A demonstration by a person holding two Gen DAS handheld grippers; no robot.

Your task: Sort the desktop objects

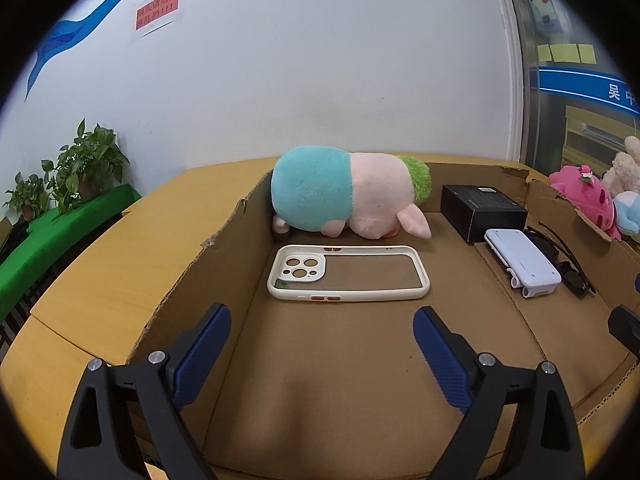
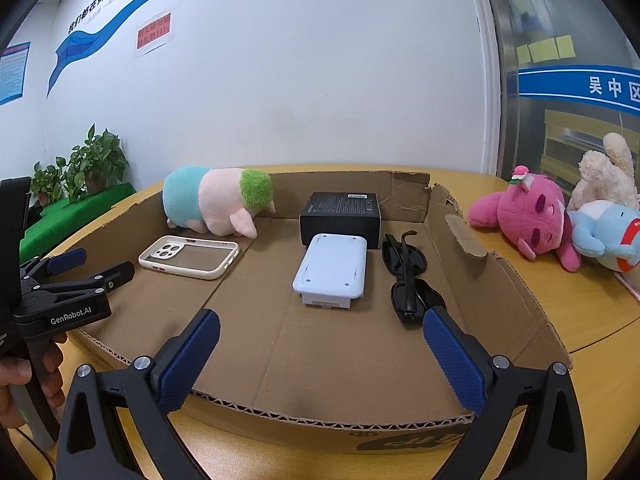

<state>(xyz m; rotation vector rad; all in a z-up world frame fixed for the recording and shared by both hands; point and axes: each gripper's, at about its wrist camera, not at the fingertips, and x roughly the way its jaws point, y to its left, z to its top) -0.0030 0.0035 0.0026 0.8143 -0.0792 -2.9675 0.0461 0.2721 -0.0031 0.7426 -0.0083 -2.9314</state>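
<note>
1. We hold the left gripper low over the near left part of a shallow cardboard tray, its blue-padded fingers spread wide with nothing between them.
2. Our right gripper hangs over the tray's near edge, fingers likewise wide apart and gripping nothing.
3. The tray sits on a round wooden table.
4. A white phone case lies flat on the tray floor toward the left wall, just ahead of the left gripper.
5. Behind the case, in the far left corner, a plush pig in teal, pink and green lies on its belly, near the case; we cannot tell whether they touch.
6. A black box rests near the tray's far wall, about mid-width.
7. A white device lies with its far end against the front of the black box.
8. Black sunglasses lie folded just beside the white device, toward the right wall.
9. Outside the tray, near the table's right edge, a pink plush toy, a cream one and a blue one are heaped together.
</note>
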